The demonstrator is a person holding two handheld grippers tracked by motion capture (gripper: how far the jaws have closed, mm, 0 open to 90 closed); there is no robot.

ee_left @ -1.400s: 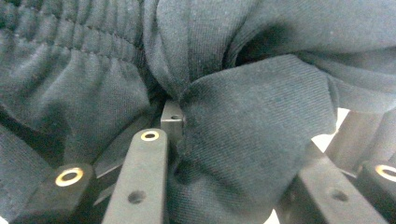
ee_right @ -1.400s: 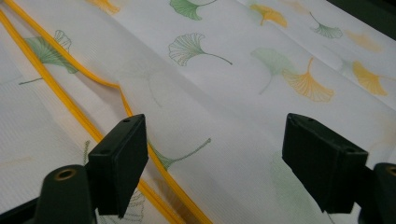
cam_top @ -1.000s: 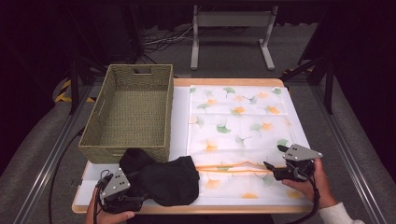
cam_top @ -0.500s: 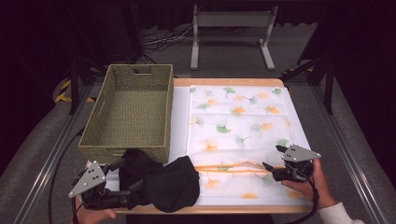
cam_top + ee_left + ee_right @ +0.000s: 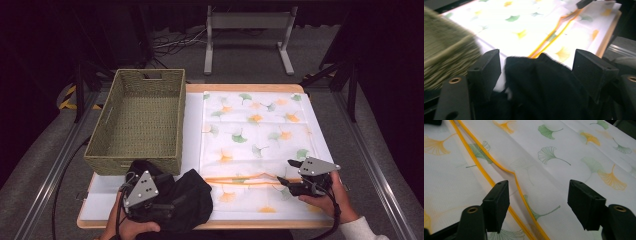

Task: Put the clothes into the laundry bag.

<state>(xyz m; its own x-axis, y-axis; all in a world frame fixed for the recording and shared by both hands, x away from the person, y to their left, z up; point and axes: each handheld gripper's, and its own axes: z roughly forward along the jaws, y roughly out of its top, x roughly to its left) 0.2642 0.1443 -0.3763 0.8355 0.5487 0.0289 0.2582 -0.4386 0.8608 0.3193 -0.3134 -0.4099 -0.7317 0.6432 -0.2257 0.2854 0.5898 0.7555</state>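
Black garment (image 5: 185, 202) bunched at the near left corner of the table (image 5: 192, 107), just in front of the woven basket (image 5: 140, 120) and overlapping the left edge of the white leaf-print cloth (image 5: 255, 135). Left claw (image 5: 162, 206) lying on top of the garment, hand (image 5: 130, 227) at the table's near edge. In the left gripper view, dark fabric (image 5: 544, 85) heaped between the two jaws, nearer the left one, with a gap to each pad; jaws spread and just closing a little, not pressing on the fabric. Basket wall (image 5: 446, 55) blurred at the left of that view, orange-trimmed cloth edge (image 5: 554, 35) running away beyond the garment.

Right claw (image 5: 285, 182) low over the near right part of the leaf-print cloth, well apart from the garment, held in the right hand (image 5: 327, 197). In the right gripper view, jaws spread wide and just closing somewhat, the orange piping (image 5: 499, 167) of the cloth's fold running between them, closer to the left jaw; pads clear of the fabric, nothing pinched. Whether the tips touch the cloth: cannot tell.
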